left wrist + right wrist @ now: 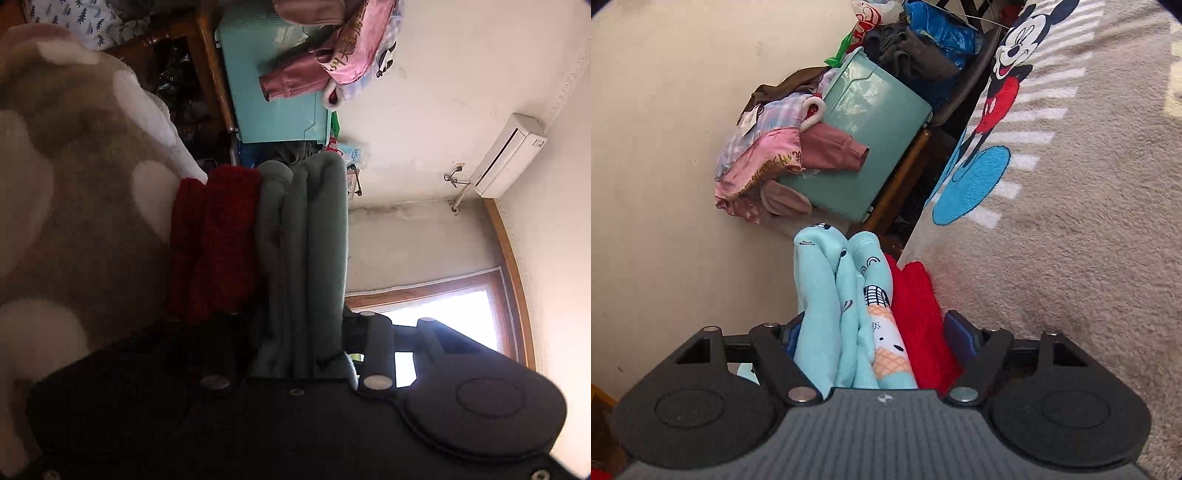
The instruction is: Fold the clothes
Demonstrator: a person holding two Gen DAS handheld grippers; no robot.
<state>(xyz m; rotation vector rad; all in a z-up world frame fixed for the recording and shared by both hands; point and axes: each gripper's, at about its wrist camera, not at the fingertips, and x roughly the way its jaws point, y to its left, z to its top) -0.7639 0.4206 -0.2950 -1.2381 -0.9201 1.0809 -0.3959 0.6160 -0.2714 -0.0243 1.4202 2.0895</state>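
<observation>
Across both wrist views, a beige fleece blanket (1089,184) fills one side; right view shows its cartoon mouse print, left view pale heart shapes on the same kind of pile (74,221).

Behind it, a pale wall with an air conditioner (509,155) and a wood-framed window (443,314), seen in the left view only.

Teal storage box (864,140) stands by the wall, loose pink and plaid clothes (764,158) draped over its top and side. Same box (269,96) visible in left view.

Left tongs (288,332): clenched on a stack of folded cloth, a grey-green fleece garment (310,240) lying against a red knit garment (218,240). Stack runs forward from between the fingers, beside the blanket edge.

Right tongs (875,339): clenched on a light blue printed garment (842,295) pressed together with the red knit (919,314). Bundle sticks out ahead of the fingers, held off the blanket, red side nearest it.
</observation>
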